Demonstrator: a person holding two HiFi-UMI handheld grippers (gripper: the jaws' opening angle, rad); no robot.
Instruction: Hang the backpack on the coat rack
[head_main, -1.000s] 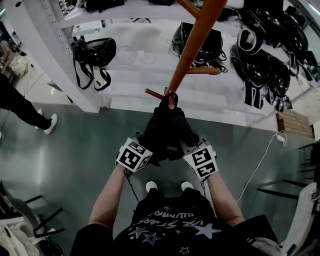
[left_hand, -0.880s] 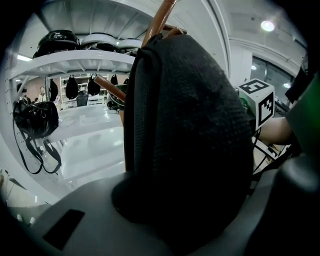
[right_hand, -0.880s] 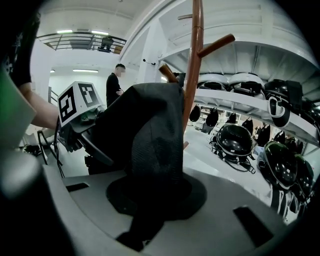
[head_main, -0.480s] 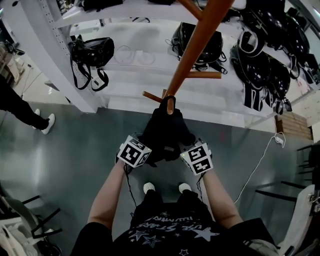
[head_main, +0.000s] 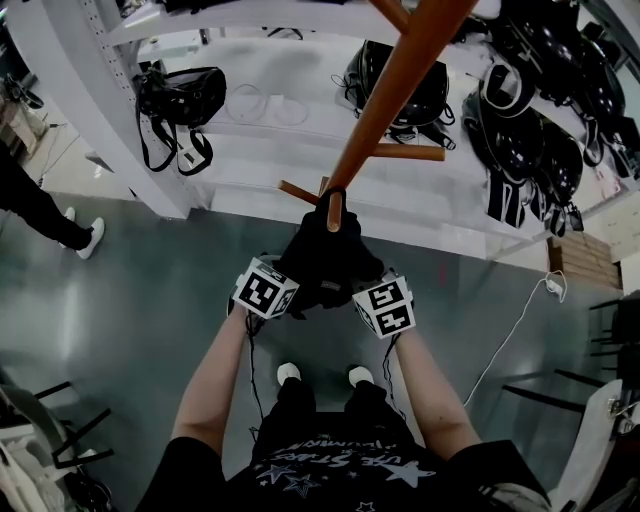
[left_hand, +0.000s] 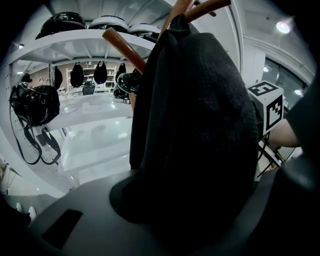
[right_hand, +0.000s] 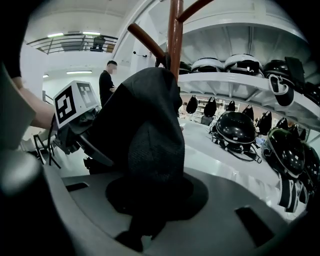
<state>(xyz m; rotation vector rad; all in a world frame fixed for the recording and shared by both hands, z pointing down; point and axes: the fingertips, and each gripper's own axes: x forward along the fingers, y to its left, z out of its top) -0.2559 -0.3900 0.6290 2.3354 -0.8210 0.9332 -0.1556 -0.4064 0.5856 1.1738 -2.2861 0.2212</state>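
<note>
White shelving (head_main: 250, 165) fills the top of the head view, grey floor (head_main: 130, 290) below it. Wooden coat rack (head_main: 395, 95) runs up the middle, pole tilted in this view, pegs sticking out left and right low down.

Black backpack (head_main: 325, 255) is off the floor, up against the pole, held between my two claws. Its top loop (head_main: 335, 200) sits around the tip of a peg (head_main: 333, 212); wood shows through the loop. The rest of the bag hangs below that, toward me.

Black helmets (head_main: 540, 140) are crowded on the right shelves. A black handbag (head_main: 185, 95) sits on the left shelf, straps dangling over the edge. Someone's dark leg and white shoe (head_main: 90, 238) are at the left edge.

Left gripper (left_hand: 190, 210): jaws clamped on the backpack's side, dark fabric filling everything between them. Right gripper (right_hand: 150, 200): jaws pinching backpack fabric too, a fold bunched up between them. Left cube (head_main: 265, 290) and right cube (head_main: 385, 305) sit just beside the bag, one each side. My forearms come up from the bottom, my shoes (head_main: 288, 373) are on the floor below. White cable (head_main: 510, 330) trails on the floor at right.
</note>
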